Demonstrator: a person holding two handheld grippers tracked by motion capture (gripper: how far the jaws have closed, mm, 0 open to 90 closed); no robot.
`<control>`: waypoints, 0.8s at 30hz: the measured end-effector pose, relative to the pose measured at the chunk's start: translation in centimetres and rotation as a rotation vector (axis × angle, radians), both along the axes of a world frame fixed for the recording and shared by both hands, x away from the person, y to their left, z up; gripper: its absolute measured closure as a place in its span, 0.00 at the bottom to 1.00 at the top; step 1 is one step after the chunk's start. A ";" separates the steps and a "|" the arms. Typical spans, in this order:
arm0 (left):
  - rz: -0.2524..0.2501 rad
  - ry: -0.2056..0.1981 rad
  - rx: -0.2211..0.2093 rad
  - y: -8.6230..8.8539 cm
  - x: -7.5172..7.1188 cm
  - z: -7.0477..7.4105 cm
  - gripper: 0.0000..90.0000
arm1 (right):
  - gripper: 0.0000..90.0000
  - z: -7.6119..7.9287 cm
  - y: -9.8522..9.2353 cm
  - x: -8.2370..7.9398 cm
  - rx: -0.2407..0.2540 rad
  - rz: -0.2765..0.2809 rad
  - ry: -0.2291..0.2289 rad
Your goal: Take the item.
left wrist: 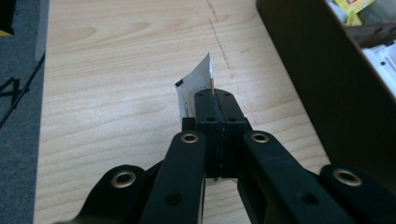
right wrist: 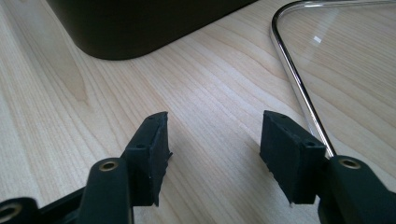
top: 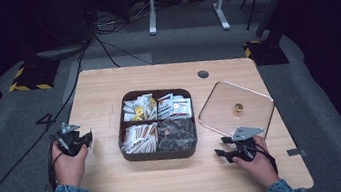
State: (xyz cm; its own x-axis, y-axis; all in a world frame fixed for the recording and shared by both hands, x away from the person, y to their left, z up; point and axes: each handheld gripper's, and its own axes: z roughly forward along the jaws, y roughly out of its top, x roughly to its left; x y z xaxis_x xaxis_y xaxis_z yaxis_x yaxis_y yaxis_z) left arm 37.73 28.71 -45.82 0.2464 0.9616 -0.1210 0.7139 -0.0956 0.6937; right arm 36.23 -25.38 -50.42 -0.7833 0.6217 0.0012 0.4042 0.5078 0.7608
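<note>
Two hand-held grippers over a wooden table (top: 121,189), one at each side of a dark four-compartment tray (top: 159,154) full of sachets.

Left gripper (left wrist: 215,100): jaws pressed together on a small white sachet (left wrist: 196,81), pinched by its lower edge, with the free corner standing up and ahead of the tips. Held off to the left of the tray, above bare wood and well apart from the tray wall. Probably about to be set down beside the tray or carried toward it; hard to say which. Thin pinch near the edge, so likely to swing or slip if jolted.

Right gripper (right wrist: 212,140): jaws apart, nothing between them. Low over the table near the front right corner of the tray, just beside the chrome rim of the clear lid (right wrist: 299,84).

Lid flat on the table to the right of the tray, brass knob (top: 237,109) at its middle, evidently parked there to leave the compartments open. Right gripper so placed as to be ready to steady the tray or take the lid.
</note>
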 end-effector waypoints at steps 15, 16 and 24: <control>-0.041 0.057 0.002 -0.9 0.4 -0.9 0.99 | 0.47 0.0 0.0 0.0 0.000 0.000 0.000; -0.041 0.060 0.003 -1.0 0.4 -0.9 0.98 | 0.47 0.0 0.0 0.0 0.000 0.000 0.000; -0.052 0.079 0.016 -1.4 0.7 -1.4 0.96 | 0.47 0.0 0.0 0.0 0.000 0.000 0.000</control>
